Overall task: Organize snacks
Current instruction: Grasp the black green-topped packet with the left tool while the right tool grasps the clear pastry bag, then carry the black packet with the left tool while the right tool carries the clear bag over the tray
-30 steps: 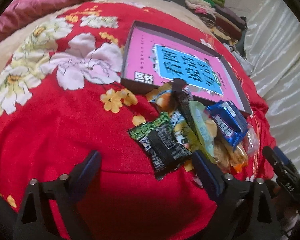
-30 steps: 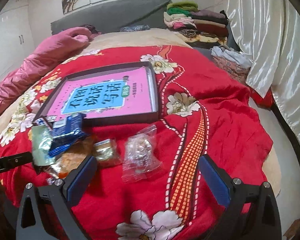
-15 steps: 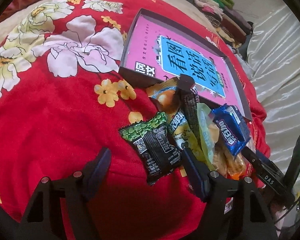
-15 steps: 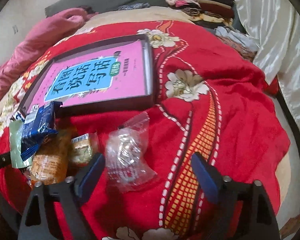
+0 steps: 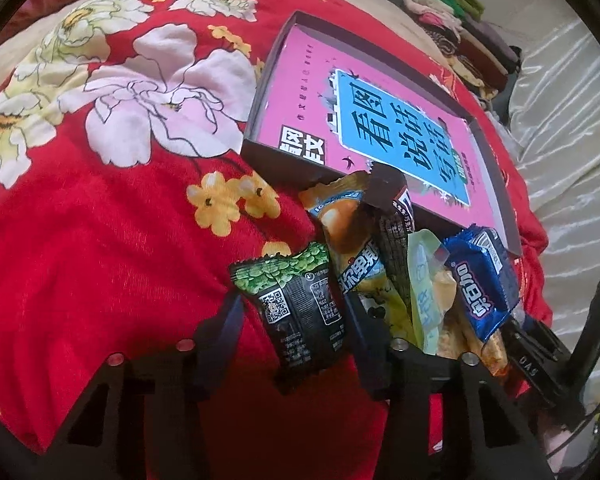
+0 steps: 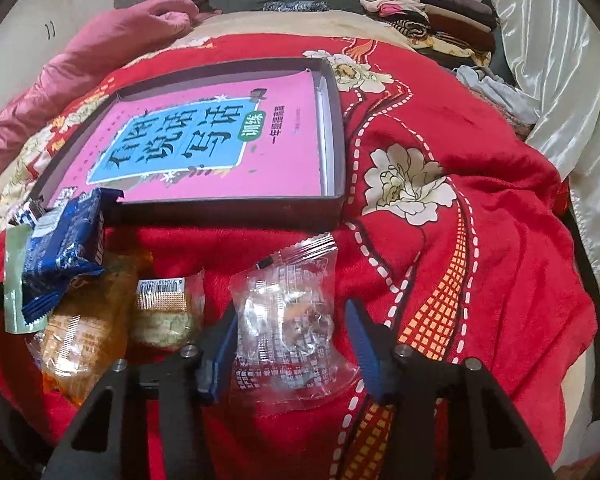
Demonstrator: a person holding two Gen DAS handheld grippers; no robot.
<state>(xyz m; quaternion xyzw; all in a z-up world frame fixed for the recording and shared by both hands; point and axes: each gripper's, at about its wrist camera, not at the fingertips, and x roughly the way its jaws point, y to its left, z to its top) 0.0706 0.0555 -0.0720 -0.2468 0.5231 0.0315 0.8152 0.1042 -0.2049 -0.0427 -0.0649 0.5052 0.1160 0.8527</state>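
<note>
A pile of snack packets lies on a red flowered bedspread in front of a shallow dark box (image 5: 278, 156) lined with a pink book cover. In the left wrist view, my left gripper (image 5: 296, 320) is open, its fingers on either side of a black and green pea packet (image 5: 296, 308). A blue cookie packet (image 5: 482, 280) and a yellow packet (image 5: 356, 236) lie to its right. In the right wrist view, my right gripper (image 6: 290, 328) is open around a clear plastic packet (image 6: 290, 320). The box (image 6: 336, 152) sits beyond it.
An orange packet (image 6: 82, 336), a small gold packet (image 6: 166, 308) and the blue cookie packet (image 6: 66, 252) lie left of the right gripper. A pink quilt (image 6: 80, 64) lies at the far left. Folded clothes (image 6: 424, 16) stack by a white curtain (image 6: 564, 80).
Both grippers have come down and forward and narrowed. The left one now straddles the pea packet and the right one straddles the clear packet.
</note>
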